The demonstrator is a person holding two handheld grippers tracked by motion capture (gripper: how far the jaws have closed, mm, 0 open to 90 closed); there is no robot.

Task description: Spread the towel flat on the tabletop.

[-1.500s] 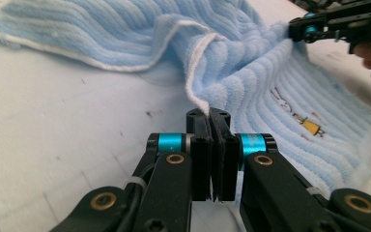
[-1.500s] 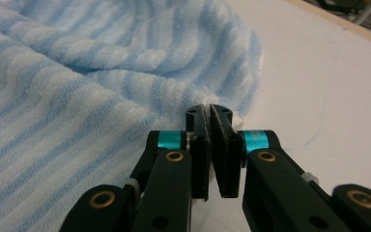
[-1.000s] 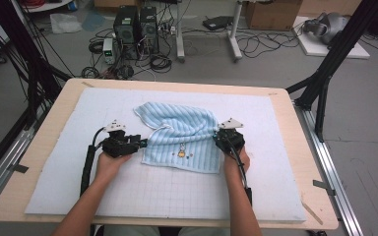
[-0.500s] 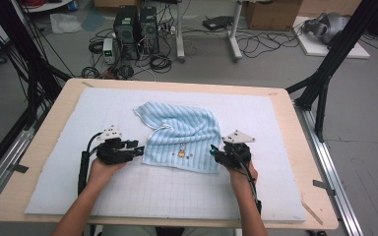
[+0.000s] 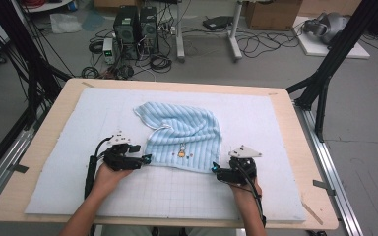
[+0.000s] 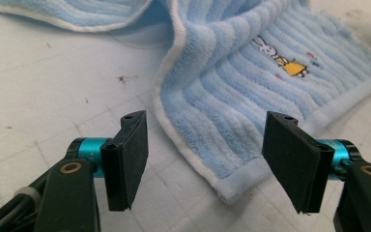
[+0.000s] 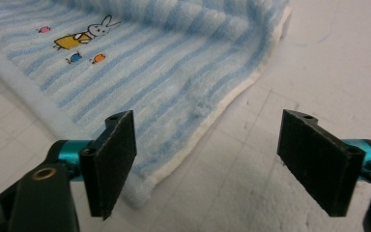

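Note:
A light blue striped towel (image 5: pixel 182 137) with a small bunny print lies rumpled on the white grid mat (image 5: pixel 275 123). My left gripper (image 5: pixel 146 159) rests at the towel's near left corner. Its jaws have just been opening. In the left gripper view that corner of the towel (image 6: pixel 232 87) lies between the pads of the left gripper (image 6: pixel 207 159), untouched. My right gripper (image 5: pixel 215 170) sits at the near right corner, its jaws also just opened. In the right gripper view the towel (image 7: pixel 140 72) ends beside the left pad of the right gripper (image 7: pixel 207 159).
The mat covers a wooden table (image 5: pixel 59 108). Black frame posts (image 5: pixel 325 73) stand at both sides. Computers (image 5: pixel 138 24) and cables lie on the floor beyond the far edge. Bare mat surrounds the towel on all sides.
Both grippers drew back toward the person, the right one farther and to the right, pulling the towel's near edge flat and wide. Both jaws then opened and let go of the corners.

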